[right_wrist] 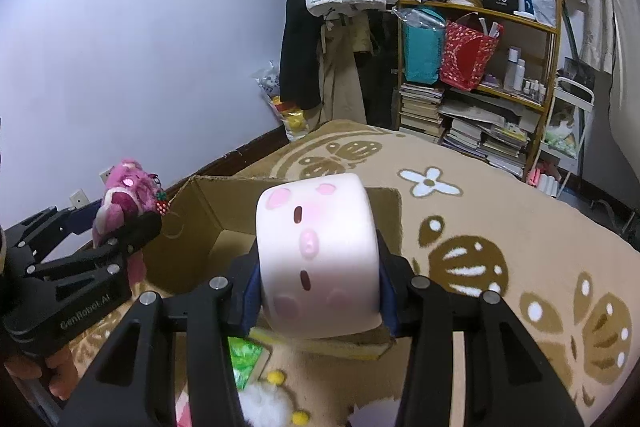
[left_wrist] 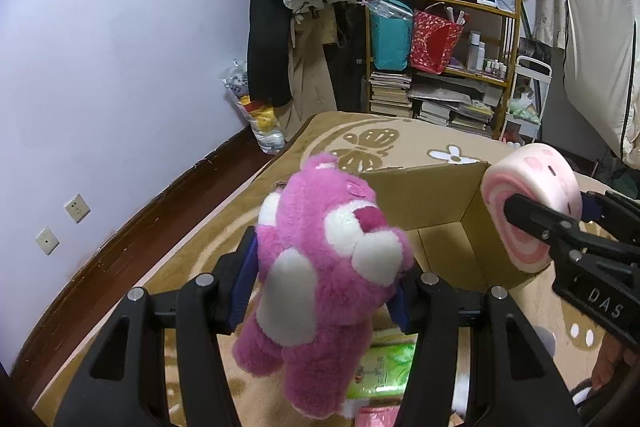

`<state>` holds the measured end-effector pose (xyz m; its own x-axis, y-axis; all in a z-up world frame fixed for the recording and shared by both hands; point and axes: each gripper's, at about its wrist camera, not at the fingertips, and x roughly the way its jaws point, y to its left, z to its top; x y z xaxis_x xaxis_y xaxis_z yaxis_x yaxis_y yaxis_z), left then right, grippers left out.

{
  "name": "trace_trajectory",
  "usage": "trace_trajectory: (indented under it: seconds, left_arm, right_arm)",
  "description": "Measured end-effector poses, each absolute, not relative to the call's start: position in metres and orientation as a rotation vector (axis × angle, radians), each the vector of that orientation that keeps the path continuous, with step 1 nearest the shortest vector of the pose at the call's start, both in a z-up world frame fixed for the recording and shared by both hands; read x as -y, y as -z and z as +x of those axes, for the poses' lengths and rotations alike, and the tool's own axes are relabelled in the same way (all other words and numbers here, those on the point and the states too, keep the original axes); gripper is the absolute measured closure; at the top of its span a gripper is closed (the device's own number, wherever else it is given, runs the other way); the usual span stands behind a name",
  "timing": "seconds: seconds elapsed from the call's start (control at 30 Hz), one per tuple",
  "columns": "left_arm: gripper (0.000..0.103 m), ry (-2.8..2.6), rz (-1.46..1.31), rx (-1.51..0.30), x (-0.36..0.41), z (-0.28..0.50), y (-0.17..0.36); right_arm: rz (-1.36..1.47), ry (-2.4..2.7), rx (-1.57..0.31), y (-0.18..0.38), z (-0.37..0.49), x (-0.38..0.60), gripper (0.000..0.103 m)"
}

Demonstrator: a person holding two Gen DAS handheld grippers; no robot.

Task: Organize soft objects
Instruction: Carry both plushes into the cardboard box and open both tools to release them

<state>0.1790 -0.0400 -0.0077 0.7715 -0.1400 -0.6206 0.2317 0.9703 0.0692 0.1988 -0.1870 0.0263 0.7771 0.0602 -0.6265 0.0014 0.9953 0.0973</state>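
The left tongs [left_wrist: 324, 291] are clamping the pink plush bear [left_wrist: 324, 259], and the right tongs [right_wrist: 318, 291] are clamping the pink-and-white foam roll [right_wrist: 318, 251]. The open cardboard box [left_wrist: 440, 203] is lying just beyond both loads, at centre frame in each view, its mouth facing up. The roll is hanging nearer the box's right wall, the bear nearer its left.

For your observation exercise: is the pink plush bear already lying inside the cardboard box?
No, the pink plush bear is held in the left gripper, outside the cardboard box.
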Motion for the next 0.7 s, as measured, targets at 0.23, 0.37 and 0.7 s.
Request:
trace_trajectory:
  seconds: [0.23,0.37,0.7]
  left_arm:
    - [0.049,0.22,0.136,-0.692,0.046,0.197,0.019]
    - [0.048,0.226,0.116,-0.702,0.046,0.202,0.023]
    - [0.047,0.233,0.113,-0.724,0.045,0.207,0.033]
  right_arm:
    - [0.096,-0.05,-0.704,-0.01,0.211,0.182,0.053]
    - [0.109,-0.05,-0.722,-0.002,0.216,0.184,0.052]
    - [0.12,-0.037,-0.769,0.013,0.219,0.185,0.05]
